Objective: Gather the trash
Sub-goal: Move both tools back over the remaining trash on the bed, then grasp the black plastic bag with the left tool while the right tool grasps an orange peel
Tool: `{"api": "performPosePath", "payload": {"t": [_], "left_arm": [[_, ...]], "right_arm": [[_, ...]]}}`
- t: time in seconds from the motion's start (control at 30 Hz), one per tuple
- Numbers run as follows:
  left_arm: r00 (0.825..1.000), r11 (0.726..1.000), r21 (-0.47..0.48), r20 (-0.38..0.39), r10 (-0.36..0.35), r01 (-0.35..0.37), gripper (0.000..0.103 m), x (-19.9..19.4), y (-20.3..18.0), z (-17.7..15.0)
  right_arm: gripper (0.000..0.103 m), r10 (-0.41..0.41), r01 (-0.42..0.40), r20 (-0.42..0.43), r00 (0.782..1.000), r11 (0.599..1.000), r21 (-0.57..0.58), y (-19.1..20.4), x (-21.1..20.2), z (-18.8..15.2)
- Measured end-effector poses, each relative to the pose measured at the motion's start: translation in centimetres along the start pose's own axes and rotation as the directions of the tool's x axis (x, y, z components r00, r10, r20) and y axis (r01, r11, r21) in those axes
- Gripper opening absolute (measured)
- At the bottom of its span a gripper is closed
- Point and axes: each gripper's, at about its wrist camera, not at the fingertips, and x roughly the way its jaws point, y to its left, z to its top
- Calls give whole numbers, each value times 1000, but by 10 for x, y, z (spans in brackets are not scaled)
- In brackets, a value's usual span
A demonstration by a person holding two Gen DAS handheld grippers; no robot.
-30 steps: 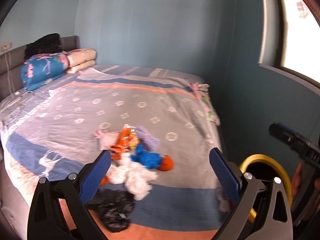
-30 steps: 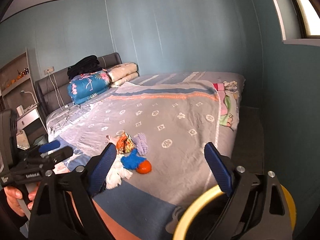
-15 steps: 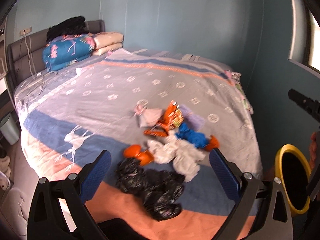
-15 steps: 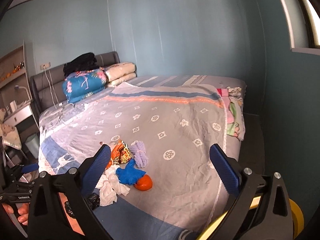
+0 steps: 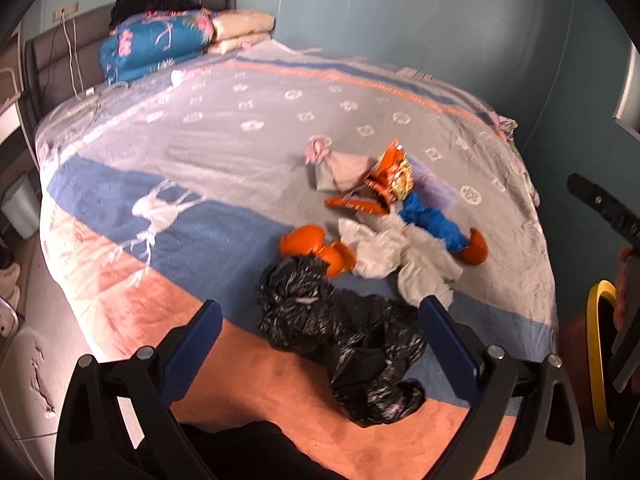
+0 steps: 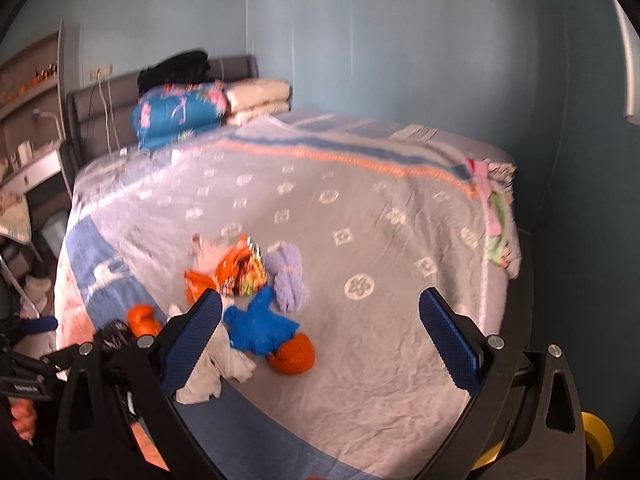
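Left wrist view: left gripper (image 5: pixel 320 344) spread wide over black bag (image 5: pixel 344 336) on bed (image 5: pixel 200 184); right gripper (image 6: pixel 320 344) spread wide, empty.

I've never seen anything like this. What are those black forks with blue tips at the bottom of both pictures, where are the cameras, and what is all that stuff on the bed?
There is no robot here. A person holds a two-finger gripper in each hand, and a wide-angle camera on each one looks forward along its fingers. One picture comes from the left gripper, the other from the right gripper. The blue tips are the finger pads. Both grippers are open and hold nothing; the right one's jaws have just been opening.

On the patterned bedspread lies a pile of trash: a crumpled black plastic bag nearest the foot, white tissue, orange pieces, a blue scrap, a colourful snack wrapper and a lilac bundle. A yellow-rimmed bin stands beside the bed.
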Motion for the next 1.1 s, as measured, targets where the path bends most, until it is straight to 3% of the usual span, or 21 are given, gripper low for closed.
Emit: {"api": "performPosePath", "payload": {"t": [0.13,0.33,0.73,0.8,0.9,1.1], "left_arm": [[998,999,-37,-62,-11,9,95,18,7,-3],[992,996,-87,-122,-44,34,95,41,19,-6],[977,991,-109,-191,-98,79,94,75,17,-8],[972,990,-112,-206,-112,90,89,81,16,-7],[965,988,-107,-224,-133,111,82,88,14,-7],[959,985,-96,-230,-164,145,70,98,6,-6]], "right_arm": [[95,13,-14,-92,996,1000,-13,6,32,-11],[95,8,-10,-233,972,1000,-7,10,80,-29],[94,13,-14,-366,931,1000,0,13,129,-44],[93,9,-13,-376,926,1000,-9,14,134,-45],[82,-3,-7,-400,916,1000,-23,16,142,-47],[74,5,-11,-442,897,1000,-11,15,154,-53]]}}
